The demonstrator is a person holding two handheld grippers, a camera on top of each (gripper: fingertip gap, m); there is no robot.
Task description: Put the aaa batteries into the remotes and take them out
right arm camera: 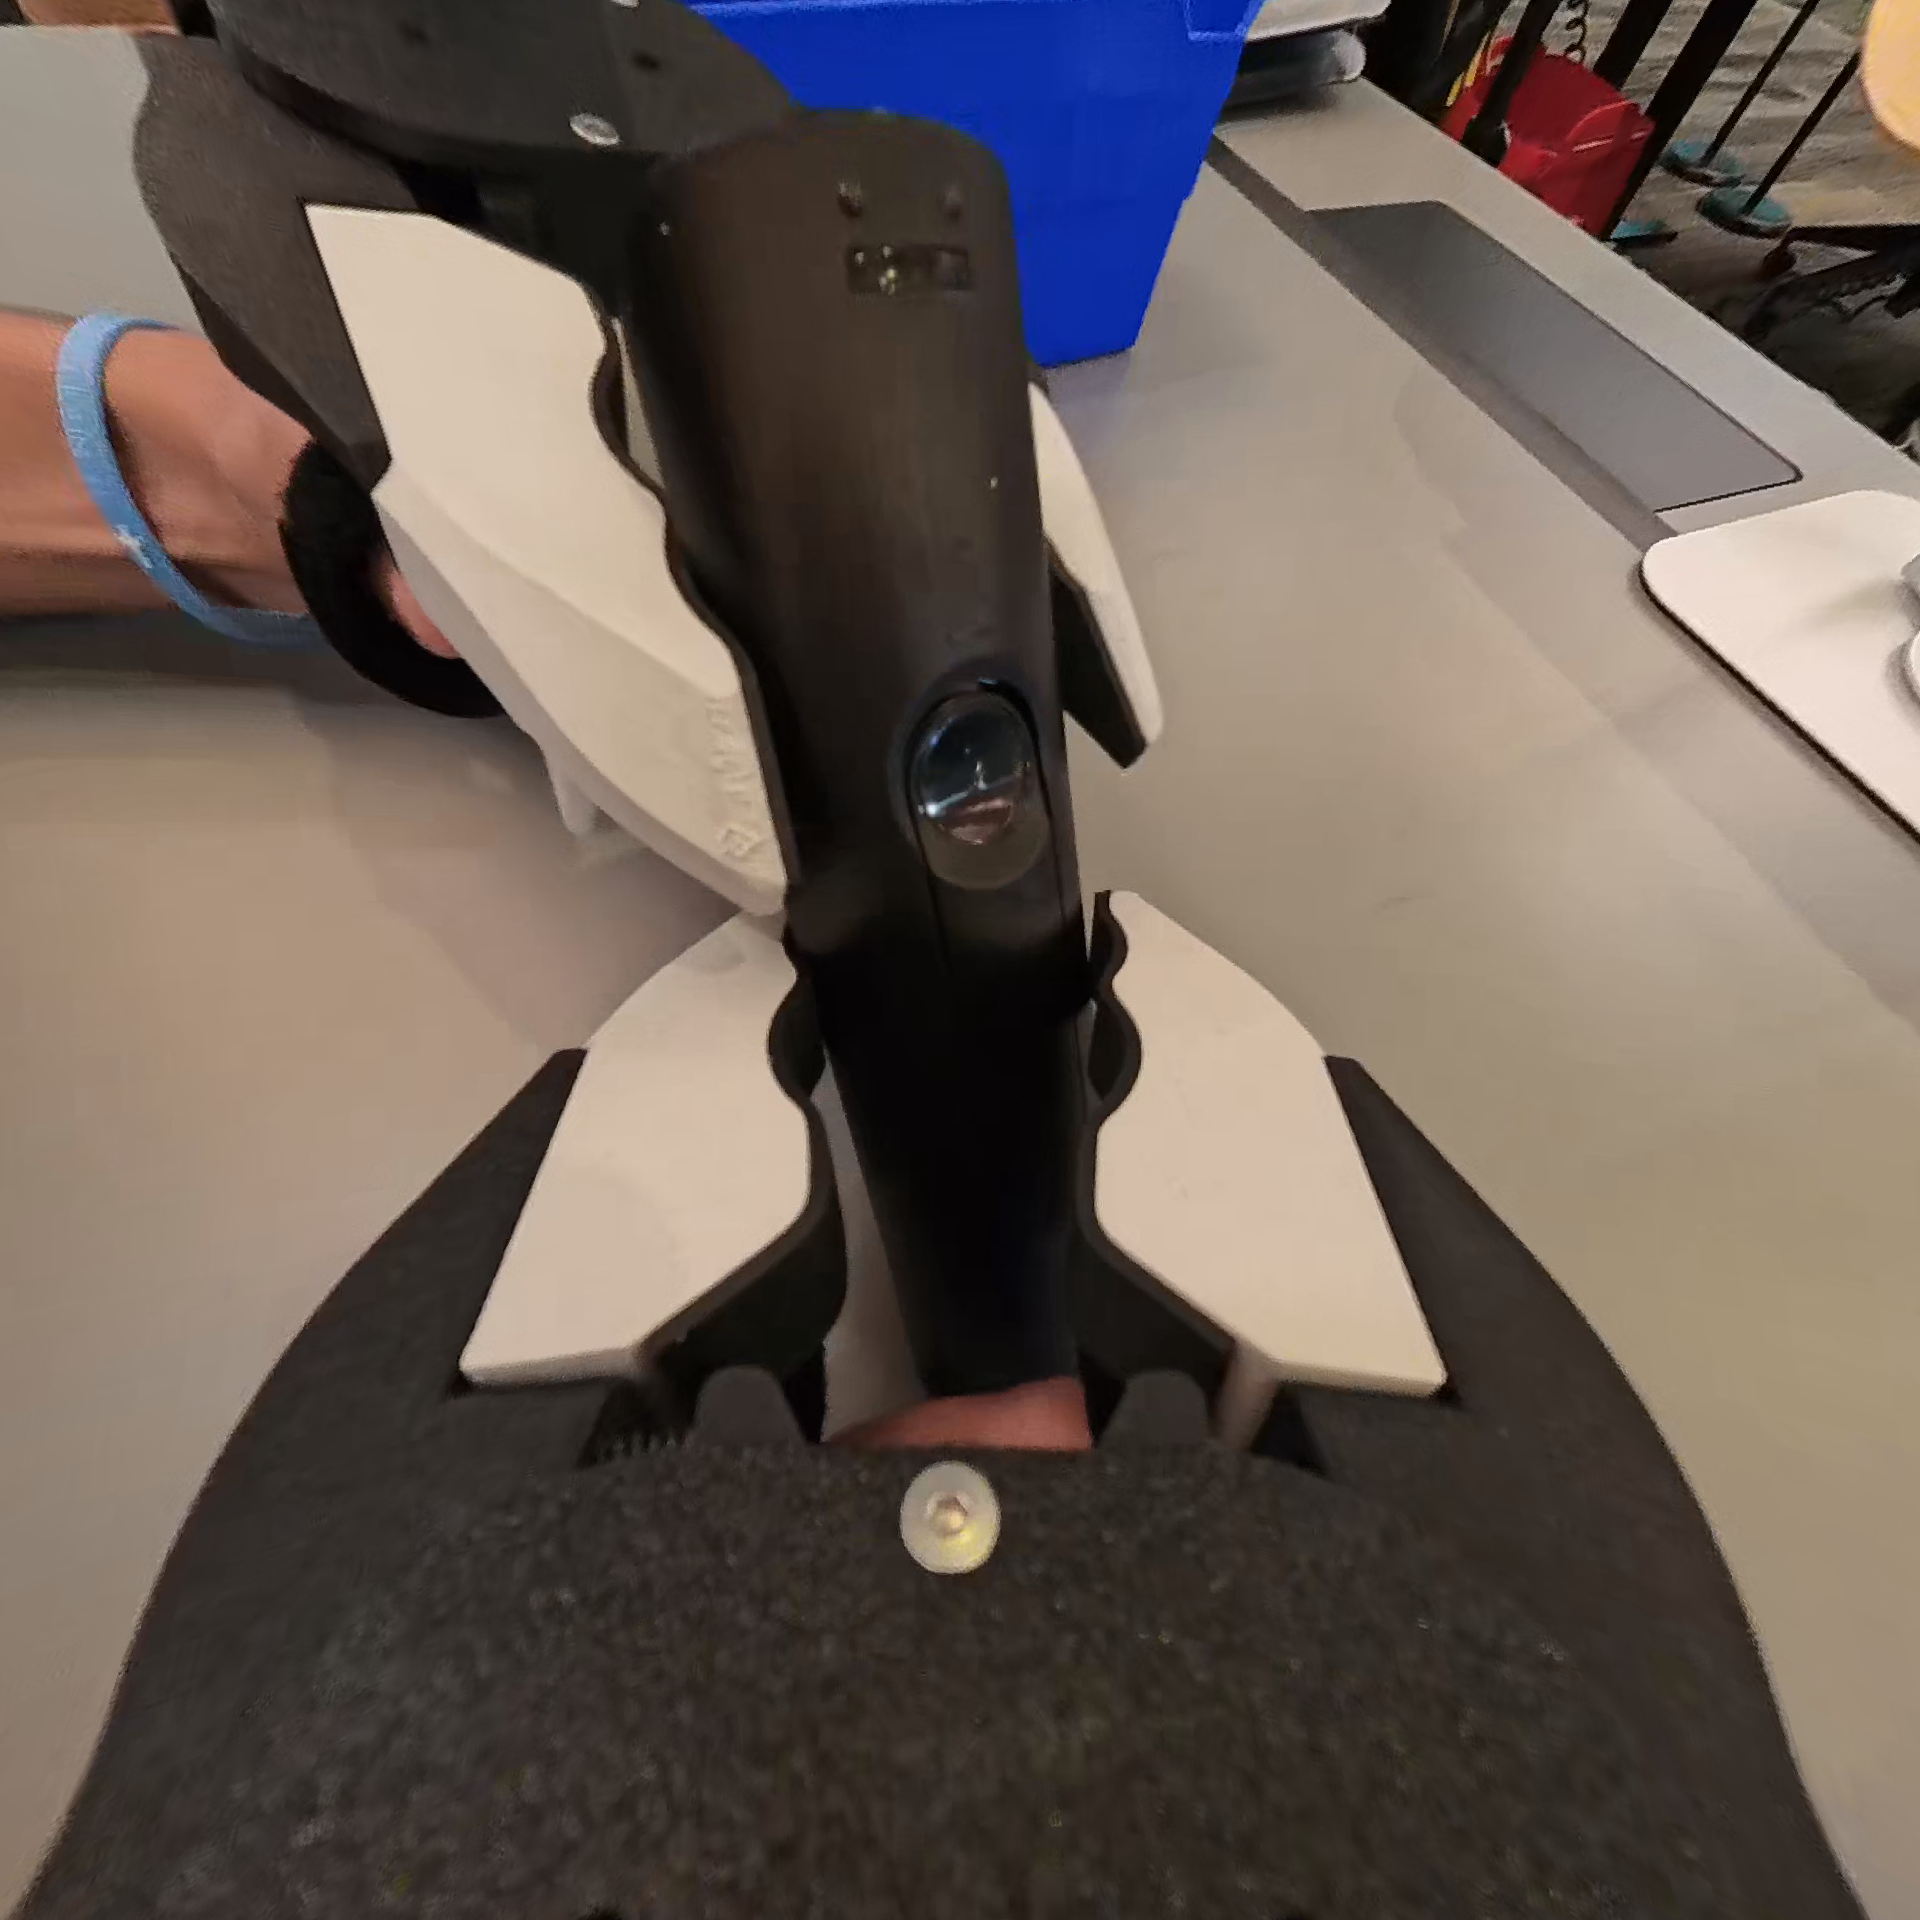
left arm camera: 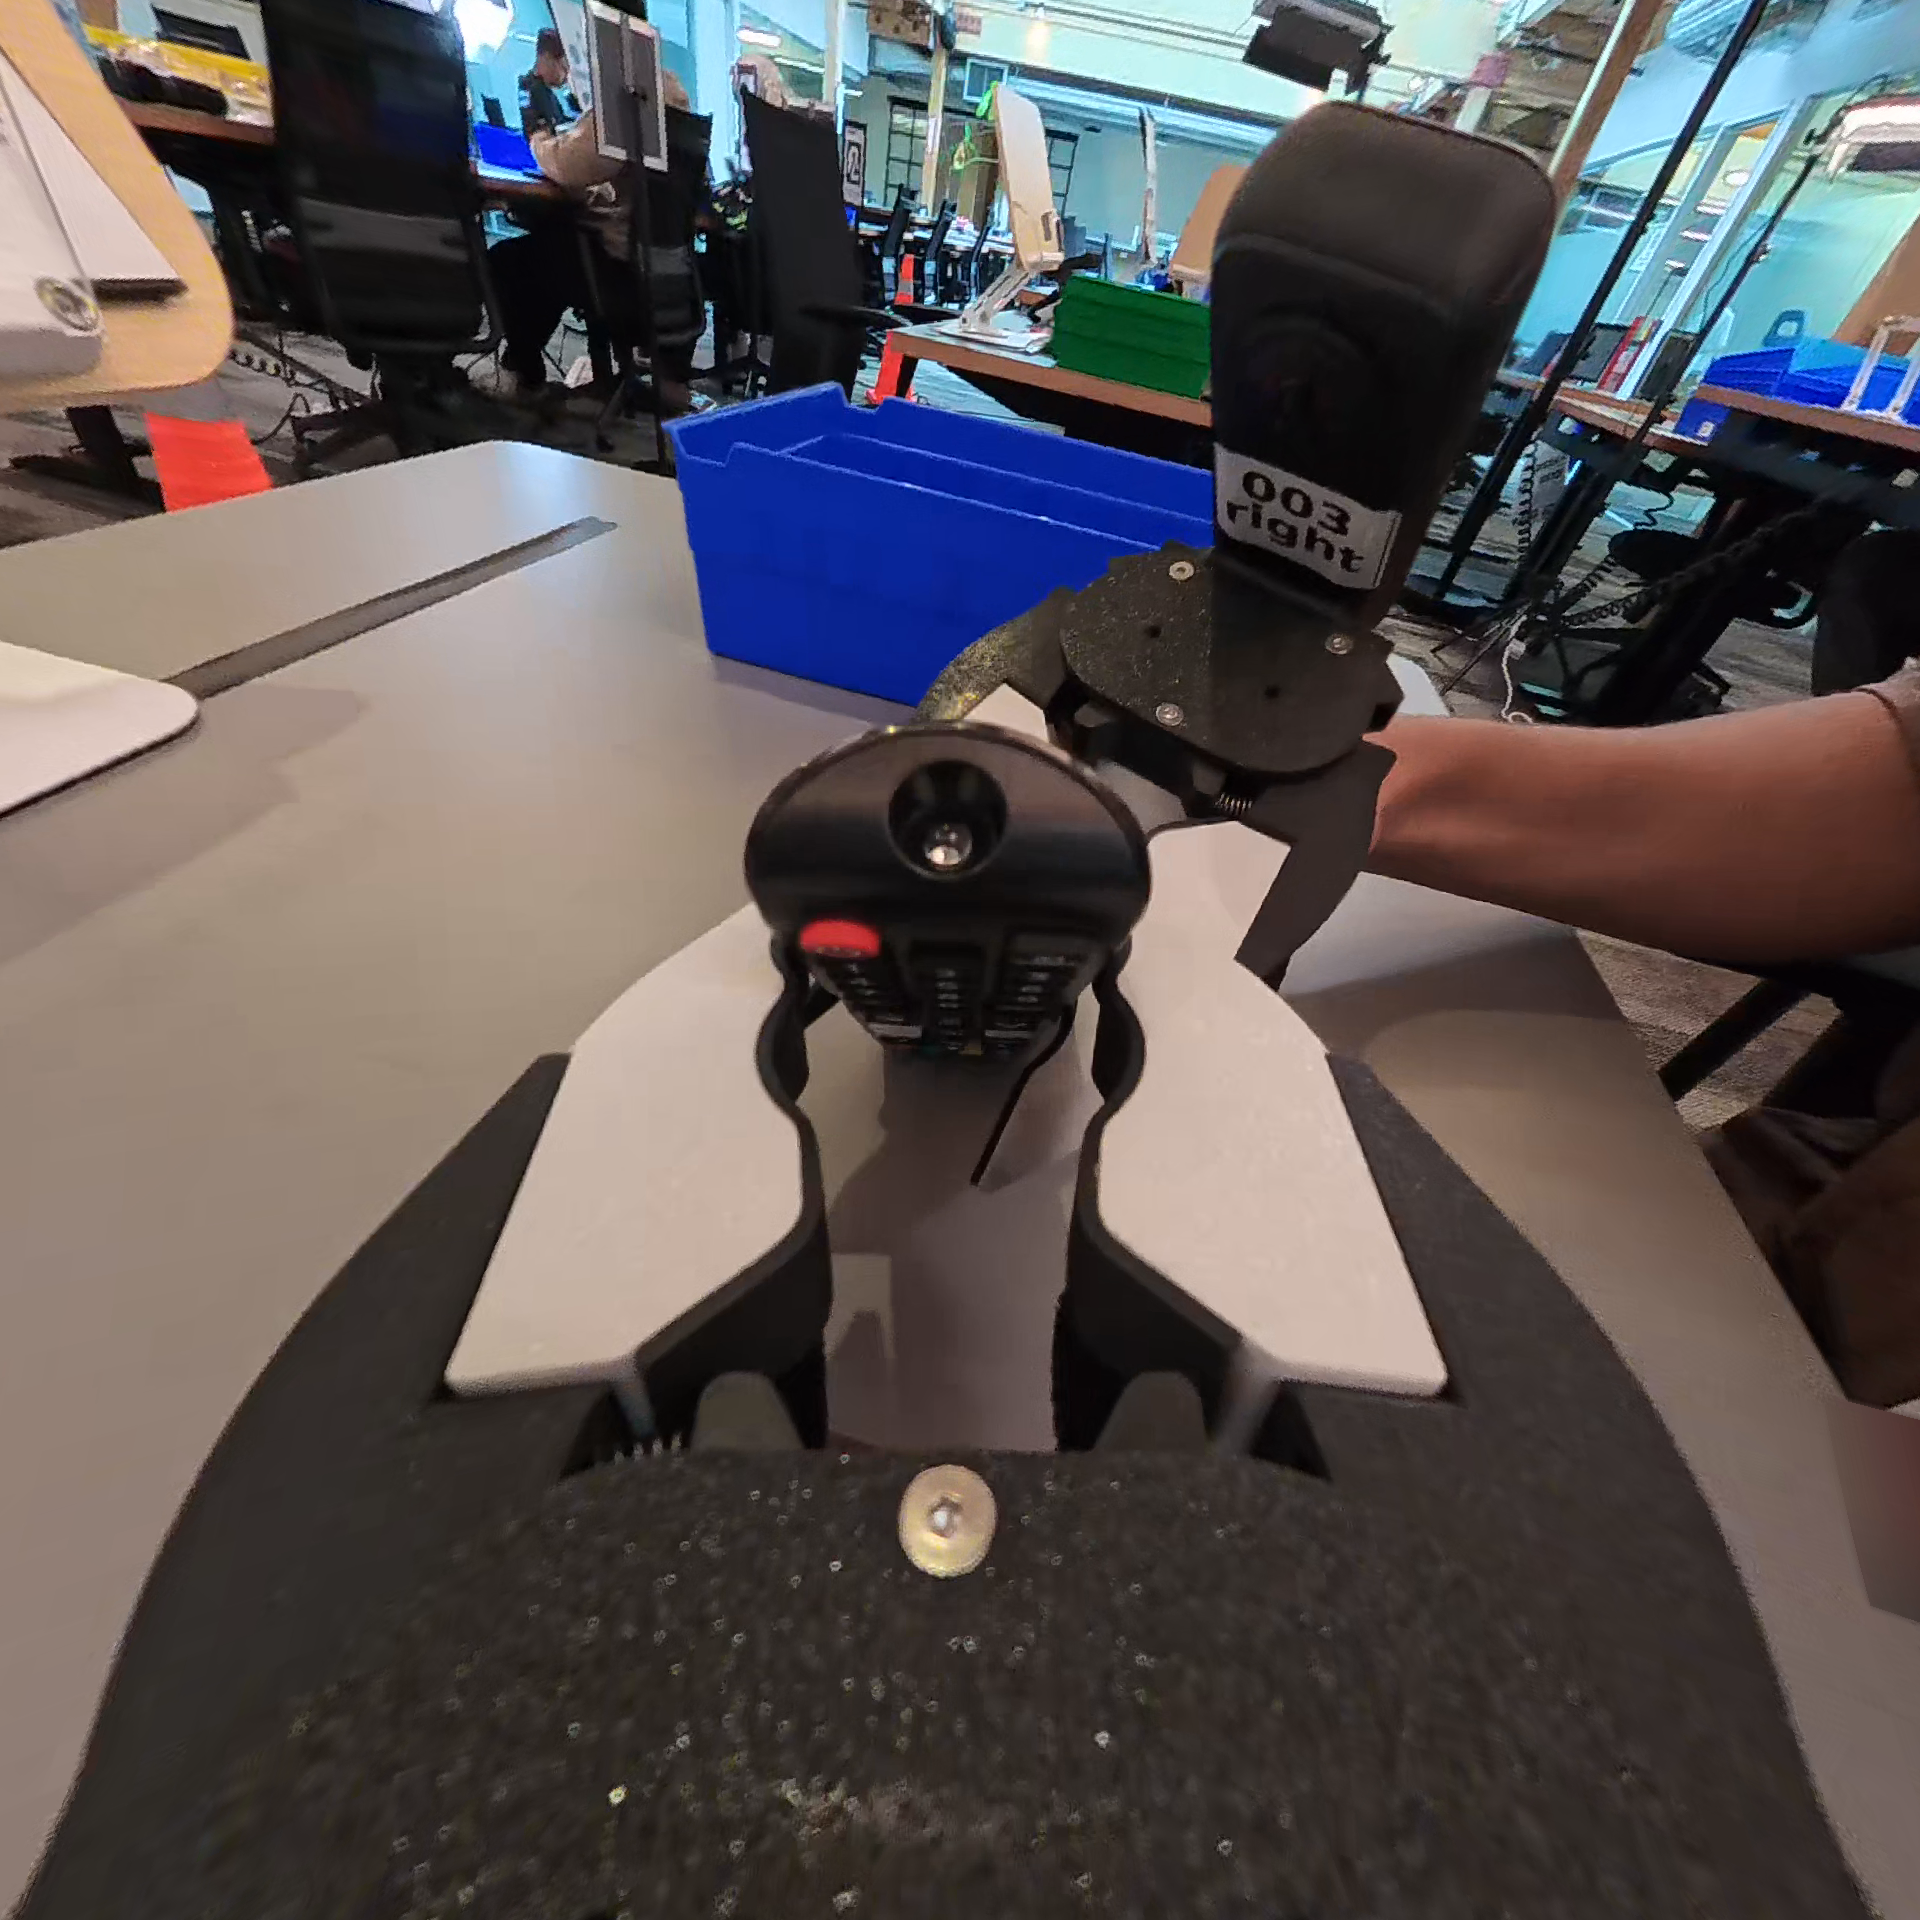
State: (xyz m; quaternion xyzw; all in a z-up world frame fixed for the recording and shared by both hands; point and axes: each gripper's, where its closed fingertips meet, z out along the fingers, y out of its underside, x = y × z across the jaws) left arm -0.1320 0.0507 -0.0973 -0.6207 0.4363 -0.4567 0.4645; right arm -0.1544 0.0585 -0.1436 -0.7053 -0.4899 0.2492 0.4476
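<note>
A black remote [left arm camera: 940, 914] was held clear of the grey counter [left arm camera: 416, 831] by both grippers at once, and the split of labour seemed deliberate. In the left wrist view it sat at the centre of the frame, its rounded emitter end and red button facing the camera, keypad up. The left gripper [left arm camera: 948, 1023] had its fingers [left arm camera: 787, 1023] drawn narrow against the two sides of the body, which would steady the remote like a vice.

In the right wrist view the same remote [right arm camera: 883, 540] ran from the upper centre down the middle of the frame with its plain back showing, and the right gripper [right arm camera: 954, 1023] was clamped on its lower, slimmer stretch. A seam ran down the back beside an oval recess there, so the right gripper was probably gripping the battery cover, ready to slide it off while the left held the body still; that is a judgement, not something plainly shown. A thin dark sliver hanging under the remote in the left view may be that cover lifting, though it was too blurred to be sure.

No batteries were visible in either view. The blue bin [left arm camera: 914, 551] stood on the counter behind the remote, in the upper middle of the left view, its contents hidden. The task looked early: compartment not yet open.
</note>
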